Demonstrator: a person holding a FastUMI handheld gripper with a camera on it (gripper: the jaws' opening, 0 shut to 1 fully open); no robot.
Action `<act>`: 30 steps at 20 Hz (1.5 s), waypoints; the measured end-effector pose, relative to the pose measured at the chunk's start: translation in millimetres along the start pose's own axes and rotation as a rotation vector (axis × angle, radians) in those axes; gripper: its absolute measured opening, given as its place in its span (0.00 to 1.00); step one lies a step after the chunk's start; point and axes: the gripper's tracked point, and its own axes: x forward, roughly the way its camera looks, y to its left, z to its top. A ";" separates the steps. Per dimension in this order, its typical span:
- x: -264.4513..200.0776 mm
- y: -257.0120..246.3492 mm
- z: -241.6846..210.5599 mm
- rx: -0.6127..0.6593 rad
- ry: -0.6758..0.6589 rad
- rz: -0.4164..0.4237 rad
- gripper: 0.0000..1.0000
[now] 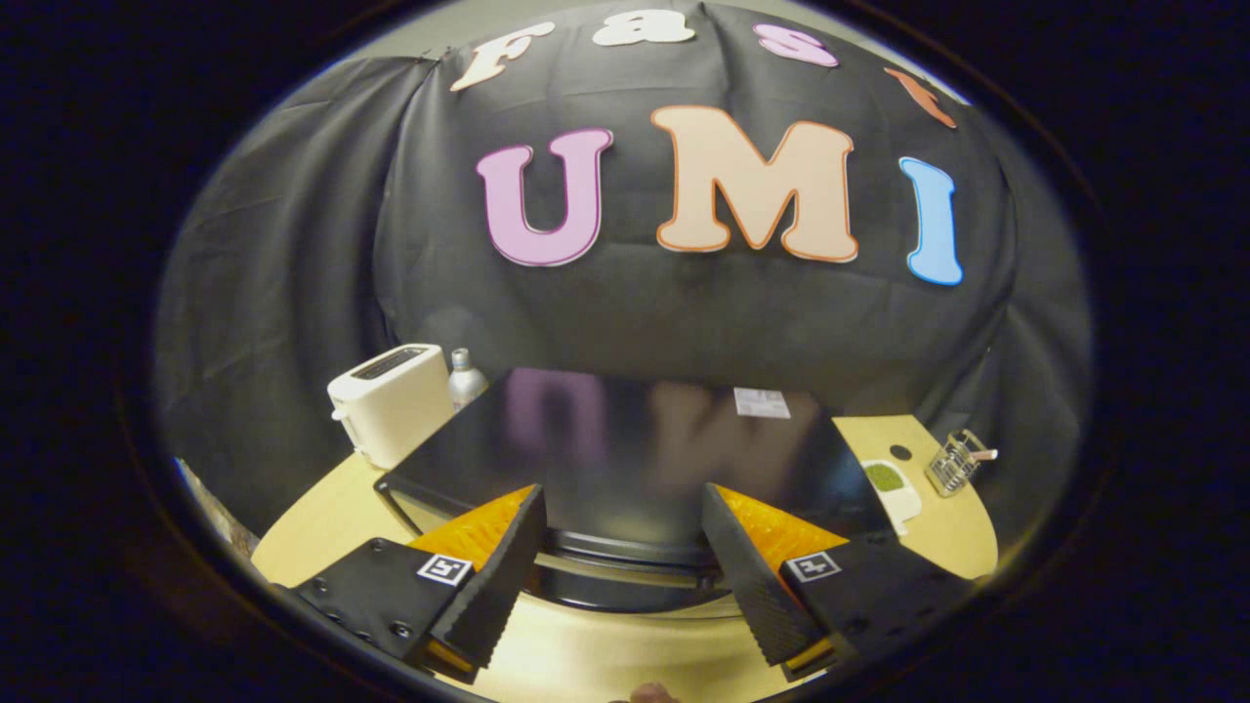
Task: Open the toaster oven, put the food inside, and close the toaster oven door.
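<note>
Gripper view: round wooden table (322,522), with the toaster oven (625,449) as the biggest thing on it, seen from above and in front, glossy black top towards the camera. Its front edge and door handle bar (625,569) lie just ahead of and between the fingers. Door looks closed, hard to be sure from this angle. The claw (625,571) is spread wide, holding nothing, one finger on each side of the handle area, not touching it as far as I can tell.

Step, as I judge it: opening the door, at the approach stage. Next move calls for lowering onto the handle bar, pinching it, then pulling out and down towards the table edge.

Room: bare table strip in front of the oven is narrow, so the door swing has little space before the near rim. Left of the oven, a white toaster (391,400) stands just beside its back corner, with a silver bottle (467,379) behind it. Right of the oven, a small white plate with a green food item (886,477) lies close to its side, likely the food to load. Further right, a wire holder (955,461) sits near the table rim. Both sides are crowded; the straight-in front approach is freest.
</note>
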 end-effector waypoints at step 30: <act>-106.6 31.5 -162.9 0.047 0.283 0.105 1.00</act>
